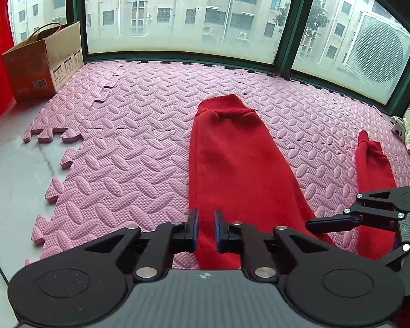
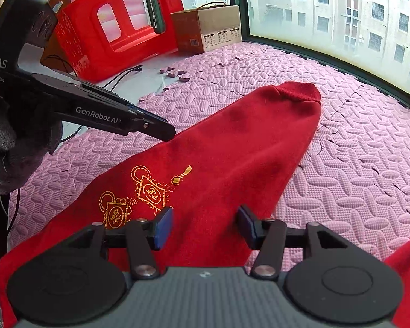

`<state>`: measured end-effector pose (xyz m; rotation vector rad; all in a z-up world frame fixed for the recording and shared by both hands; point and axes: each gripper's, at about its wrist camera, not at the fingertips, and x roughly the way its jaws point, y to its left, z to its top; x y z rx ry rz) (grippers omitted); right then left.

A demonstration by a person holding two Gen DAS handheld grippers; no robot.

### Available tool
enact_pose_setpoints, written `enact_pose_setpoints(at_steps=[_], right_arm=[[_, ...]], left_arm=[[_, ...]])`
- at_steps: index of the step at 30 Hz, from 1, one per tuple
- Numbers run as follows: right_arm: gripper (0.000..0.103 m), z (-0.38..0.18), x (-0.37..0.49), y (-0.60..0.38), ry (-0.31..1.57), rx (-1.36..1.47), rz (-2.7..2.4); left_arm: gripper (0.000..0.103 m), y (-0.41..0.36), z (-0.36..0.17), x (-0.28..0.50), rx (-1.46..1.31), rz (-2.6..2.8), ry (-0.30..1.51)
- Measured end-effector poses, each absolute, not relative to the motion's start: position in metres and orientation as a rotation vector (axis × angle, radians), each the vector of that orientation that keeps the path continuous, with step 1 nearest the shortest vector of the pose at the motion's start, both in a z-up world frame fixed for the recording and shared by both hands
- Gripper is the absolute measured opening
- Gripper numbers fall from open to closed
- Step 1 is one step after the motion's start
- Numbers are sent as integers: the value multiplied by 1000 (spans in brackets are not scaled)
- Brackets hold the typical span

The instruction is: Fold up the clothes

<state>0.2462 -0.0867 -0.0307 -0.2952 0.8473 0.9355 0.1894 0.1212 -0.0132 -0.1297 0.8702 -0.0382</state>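
On the pink foam mat (image 1: 139, 147), a red garment (image 1: 232, 158) lies stretched toward the window (image 1: 177, 13). The left tongs (image 1: 205, 229) clamp its near edge; the right tongs (image 2: 205, 225) hover apart above its gold print (image 2: 147, 191).

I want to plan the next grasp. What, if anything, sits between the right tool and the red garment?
Nothing visible. The right tool hangs open directly over the red garment, fabric showing between its fingers. The left tool works farther along the same cloth, off to the side.
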Motion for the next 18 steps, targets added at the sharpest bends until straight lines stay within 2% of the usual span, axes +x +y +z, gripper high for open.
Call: enact_pose_setpoints(at_steps=[6,18], right_arm=[[60,-32,245,-84,845,-302,943],[63,-33,246,-83,839,-299,952]], left_arm=[[13,112,-23,200,-101,-43,885],[14,111,-27,209,-67,10,876]])
